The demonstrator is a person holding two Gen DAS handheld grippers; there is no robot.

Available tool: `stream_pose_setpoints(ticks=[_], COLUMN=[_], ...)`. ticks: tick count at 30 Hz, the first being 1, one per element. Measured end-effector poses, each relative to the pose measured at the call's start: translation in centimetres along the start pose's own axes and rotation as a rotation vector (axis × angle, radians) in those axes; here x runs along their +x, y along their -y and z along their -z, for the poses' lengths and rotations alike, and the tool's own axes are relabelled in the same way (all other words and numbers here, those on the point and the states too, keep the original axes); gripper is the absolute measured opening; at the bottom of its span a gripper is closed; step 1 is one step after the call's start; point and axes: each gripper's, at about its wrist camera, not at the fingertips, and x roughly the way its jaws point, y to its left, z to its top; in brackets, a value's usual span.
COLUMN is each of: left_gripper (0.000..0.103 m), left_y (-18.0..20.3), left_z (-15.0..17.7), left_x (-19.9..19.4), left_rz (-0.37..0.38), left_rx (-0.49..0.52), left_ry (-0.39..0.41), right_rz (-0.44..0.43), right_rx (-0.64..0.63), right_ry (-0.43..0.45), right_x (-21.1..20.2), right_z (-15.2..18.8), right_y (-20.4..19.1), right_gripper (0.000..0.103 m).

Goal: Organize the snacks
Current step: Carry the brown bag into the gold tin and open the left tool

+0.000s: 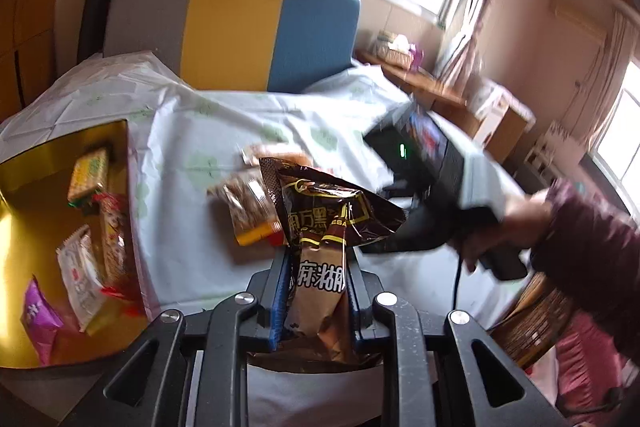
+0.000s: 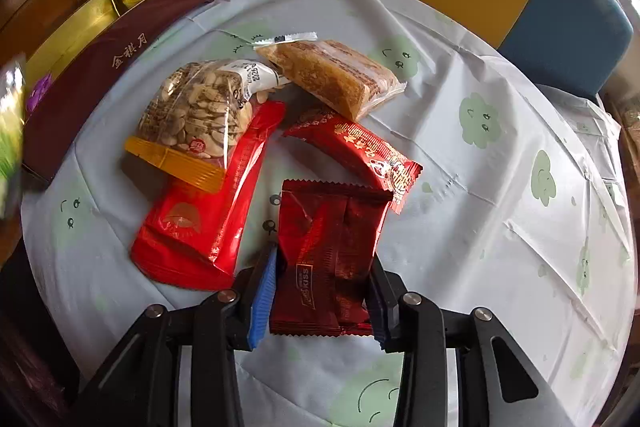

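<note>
Pale tablecloth with little green faces covers the tabletop (image 2: 500, 131), and the gold box (image 1: 36, 187) at its left edge already has a few snacks in it; your left hand-held gripper (image 1: 316, 291) is clamped on a brown sesame pouch (image 1: 324, 227), held up off the cloth, while your right hand-held gripper (image 2: 320, 287) pinches the dark red packet (image 2: 328, 251) right beside the loose pile. Both look light, soft and crinkly, probably slippery foil, so I'd grip the flat body near a sealed edge and not squash what's inside.

"KISS" on the dark red packet (image 2: 326, 259); "金秋月" on the maroon box (image 2: 120, 63).
</note>
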Motion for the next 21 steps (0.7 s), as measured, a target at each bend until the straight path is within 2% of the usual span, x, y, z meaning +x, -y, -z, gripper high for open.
stream_pose_setpoints(ticks=[2,4,9,12,17,21], left_gripper=[0.024,0.024,0.024,0.024,0.024,0.024], left_y=[-1.6,-4.1,-13.9,-19.1,-24.3,-26.0], left_z=[-1.4,-2.5,-4.6,-4.8,-4.1,-3.6], left_x=[-1.7,-2.8,-3.7,-3.1,-0.5,2.0], left_rz=[-0.023,-0.054,-0.233,-0.290,-0.337,-0.370], left_rx=[-0.045,-0.118,-0.374,-0.502,-0.609,-0.618], left_ry=[0.039,0.040,-0.008,-0.034,-0.109,-0.176], right_rz=[0.002,0.008,0.018,0.018,0.015,0.014], right_rx=[0.001,-0.004,-0.016,-0.016,-0.013,-0.013], right_ry=[0.001,0.002,0.004,0.003,0.000,-0.001], right_x=[-0.1,-0.1,-0.1,-0.2,-0.1,-0.1], right_z=[0.0,0.0,0.0,0.0,0.0,0.0], right_y=[0.1,-0.1,-0.4,-0.5,-0.4,-0.4], right_gripper=[0.040,0.040,0.040,0.040,0.040,0.041])
